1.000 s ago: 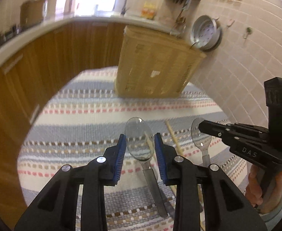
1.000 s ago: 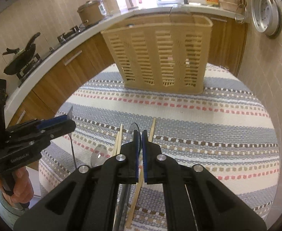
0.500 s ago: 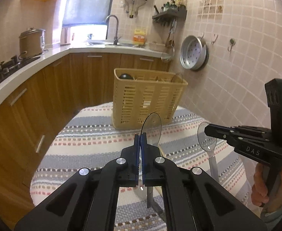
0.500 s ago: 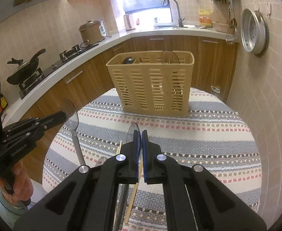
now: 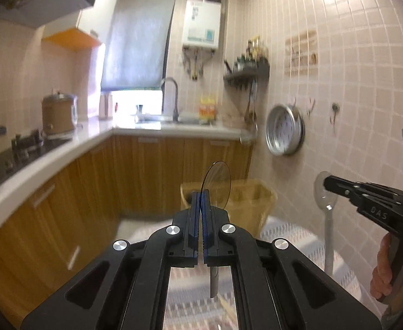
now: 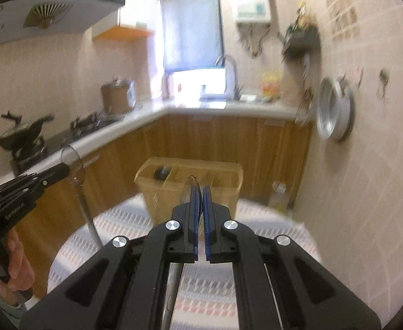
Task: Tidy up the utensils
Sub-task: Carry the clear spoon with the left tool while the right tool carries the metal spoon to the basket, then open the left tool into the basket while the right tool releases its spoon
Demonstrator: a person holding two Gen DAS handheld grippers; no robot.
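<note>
Two spoons are airborne, one per gripper, both raised above the striped tablecloth (image 6: 152,228) and short of the beige slotted basket (image 6: 157,192) at the table's far side. Left gripper (image 5: 200,200): jaws pinched tight on the left spoon (image 5: 217,181) near its neck, bowl up, handle hanging below. Right gripper (image 6: 199,200): jaws nearly closed on the right spoon (image 6: 193,185), bowl edge-on.

Judgement: carry each spoon over the basket rim, tip it handle-down, and centre it on one compartment before releasing; lower one at a time so the grippers don't collide.

Versus 0.5 s ago: both grippers are higher and pitched upward, the basket sits lower in both views, and the grips are unchanged. Chopsticks are no longer in view.
</note>
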